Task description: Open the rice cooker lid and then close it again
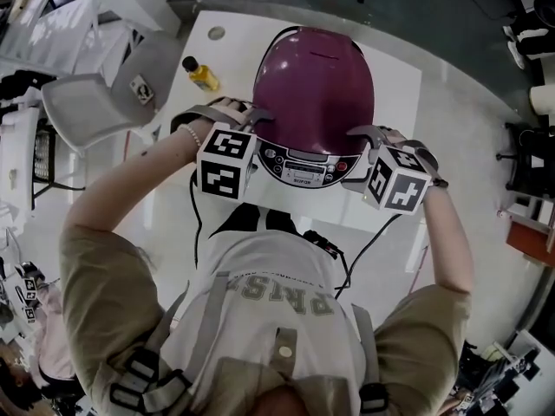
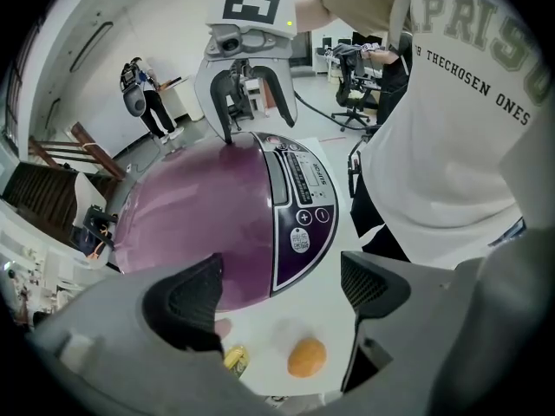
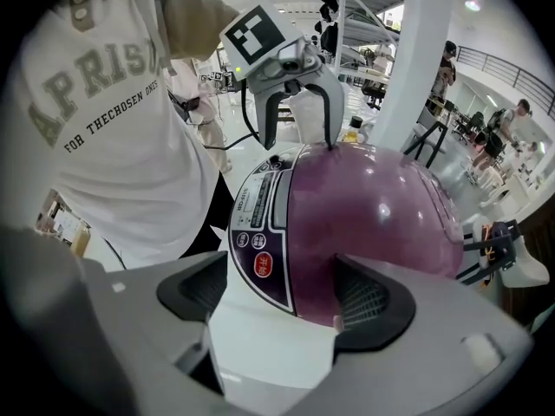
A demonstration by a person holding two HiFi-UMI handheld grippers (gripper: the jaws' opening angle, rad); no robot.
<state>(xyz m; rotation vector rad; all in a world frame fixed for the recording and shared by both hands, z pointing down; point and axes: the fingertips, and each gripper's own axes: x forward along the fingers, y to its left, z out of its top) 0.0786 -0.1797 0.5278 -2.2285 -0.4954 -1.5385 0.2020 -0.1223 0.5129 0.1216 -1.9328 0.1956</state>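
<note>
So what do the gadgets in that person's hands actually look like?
Both are grey plastic. The left gripper and right gripper each have two curved fingers, dark and ribbed inside, and a white cube with black square markers. Short khaki sleeves, a bead bracelet.

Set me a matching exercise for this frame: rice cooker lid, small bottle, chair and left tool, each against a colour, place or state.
Things:
1. rice cooker lid
2. small bottle
3. chair
4. left tool

Descriptions:
a. open
b. yellow
c. beside the table, at the head view's left
d. purple, closed

Pairs: 1-d, 2-b, 3-c, 4-a
</note>
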